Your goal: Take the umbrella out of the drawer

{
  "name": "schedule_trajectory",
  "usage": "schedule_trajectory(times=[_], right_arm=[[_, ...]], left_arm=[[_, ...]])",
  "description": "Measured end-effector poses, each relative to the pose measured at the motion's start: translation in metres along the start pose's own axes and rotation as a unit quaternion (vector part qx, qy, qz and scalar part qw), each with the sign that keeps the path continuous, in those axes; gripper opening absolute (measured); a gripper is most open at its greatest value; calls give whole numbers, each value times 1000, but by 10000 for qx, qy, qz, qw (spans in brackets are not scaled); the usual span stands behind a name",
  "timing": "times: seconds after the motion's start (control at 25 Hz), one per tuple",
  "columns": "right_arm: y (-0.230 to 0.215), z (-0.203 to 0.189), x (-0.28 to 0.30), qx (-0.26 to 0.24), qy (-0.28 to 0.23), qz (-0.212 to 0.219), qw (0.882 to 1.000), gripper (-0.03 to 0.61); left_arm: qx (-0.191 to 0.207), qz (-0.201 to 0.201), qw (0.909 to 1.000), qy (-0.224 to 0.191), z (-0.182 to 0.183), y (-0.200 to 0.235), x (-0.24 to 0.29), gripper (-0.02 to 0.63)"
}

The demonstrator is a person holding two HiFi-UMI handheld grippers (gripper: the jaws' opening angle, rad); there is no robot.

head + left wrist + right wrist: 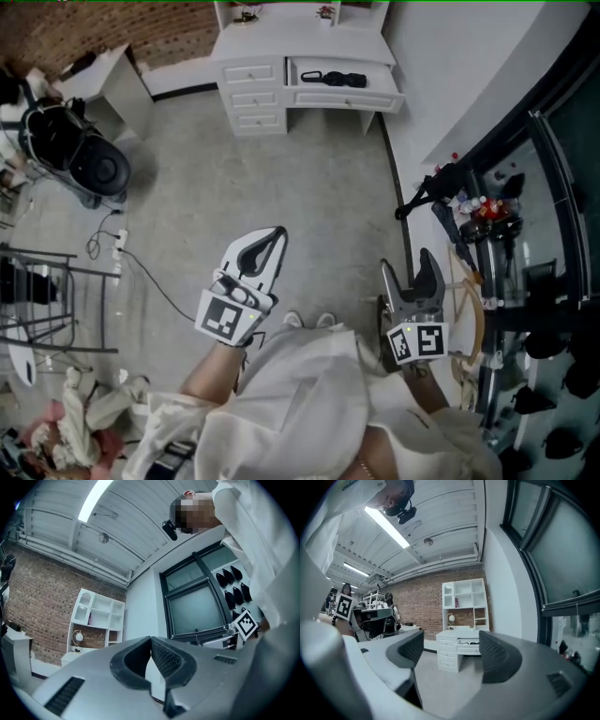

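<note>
Item: umbrella (pixel 334 79), blk, folded, in open drawer (pixel 347 99), far from both grippers. Prob. light, stiff core, slick fabric; grab mid-body. L gripper (pixel 278 233) clenched, empty. R gripper (pixel 408 263) released, empty.

The left claw (pixel 151 641) is holding its jaws pressed together with nothing between them, tilting slightly upward toward a white wall (pixel 140 606) between a white shelf unit (pixel 96 620) and a dark window (pixel 194 609).

The folded black umbrella (pixel 335 79) lies flat, lengthwise inside the pulled-out white drawer (pixel 347 99), looped end toward the drawer's left side, in the right half of the white desk (pixel 281 42).
</note>
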State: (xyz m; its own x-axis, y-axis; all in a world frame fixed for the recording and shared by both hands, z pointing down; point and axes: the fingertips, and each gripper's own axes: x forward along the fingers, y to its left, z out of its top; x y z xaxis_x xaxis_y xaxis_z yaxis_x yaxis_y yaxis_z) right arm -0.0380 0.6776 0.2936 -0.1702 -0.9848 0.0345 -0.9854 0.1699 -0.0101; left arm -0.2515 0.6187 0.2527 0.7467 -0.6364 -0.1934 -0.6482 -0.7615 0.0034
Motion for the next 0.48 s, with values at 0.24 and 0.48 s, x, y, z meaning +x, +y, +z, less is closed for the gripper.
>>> schedule_trajectory(times=[0.24, 0.48], right_arm=[[19, -3, 2, -12, 80, 84, 9999, 453], [35, -6, 9, -12, 178, 232, 9996, 462]], left_arm=[[-72, -107, 9999, -23, -1, 5, -10, 26], [-138, -16, 9999, 17, -3, 14, -23, 26]])
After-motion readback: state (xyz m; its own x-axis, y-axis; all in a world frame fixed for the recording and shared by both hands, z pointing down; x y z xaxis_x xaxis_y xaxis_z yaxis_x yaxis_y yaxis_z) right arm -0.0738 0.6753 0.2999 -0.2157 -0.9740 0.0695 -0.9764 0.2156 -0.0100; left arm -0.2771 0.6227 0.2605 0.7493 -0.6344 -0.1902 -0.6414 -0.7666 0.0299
